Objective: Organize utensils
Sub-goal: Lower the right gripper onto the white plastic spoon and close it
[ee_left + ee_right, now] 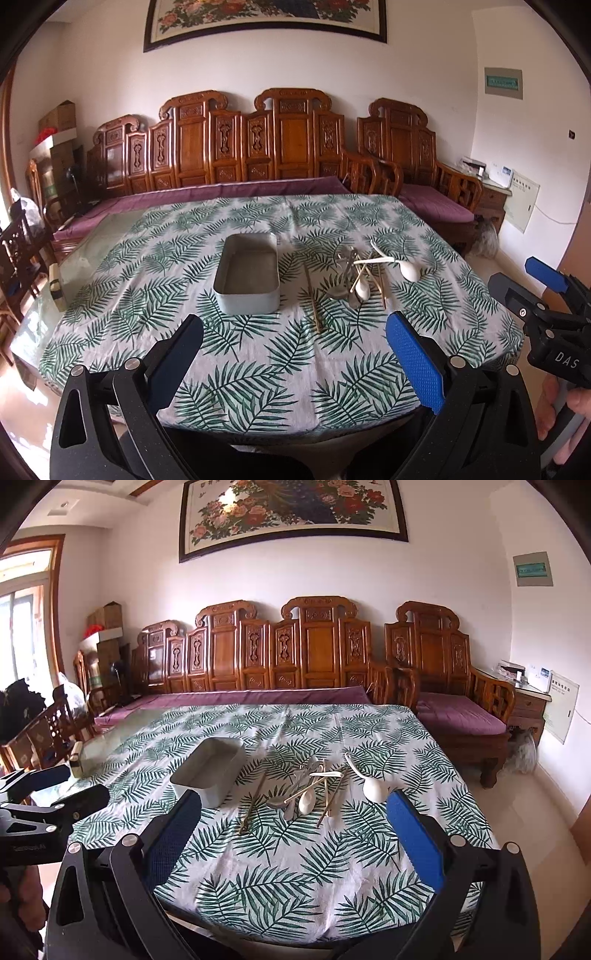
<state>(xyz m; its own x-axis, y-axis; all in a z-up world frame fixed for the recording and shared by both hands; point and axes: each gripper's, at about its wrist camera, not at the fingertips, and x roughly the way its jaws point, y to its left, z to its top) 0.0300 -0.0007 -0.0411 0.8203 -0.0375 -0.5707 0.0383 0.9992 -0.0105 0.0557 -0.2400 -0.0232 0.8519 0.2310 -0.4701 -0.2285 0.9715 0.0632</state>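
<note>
Both the left hand-held gripper (295, 332) and right hand-held gripper (295, 812) are being held wide apart over the desk (258, 387) near edge. Beyond, utensils (360, 275) are lying crisscrossed, mostly lengthwise away, right of the tin (247, 275).

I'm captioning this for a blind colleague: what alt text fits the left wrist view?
An empty grey tin sits on a leaf-print tablecloth, left of a loose pile of spoons and chopsticks. The open left gripper frames the foreground; a carved wooden bench lines the wall.
</note>
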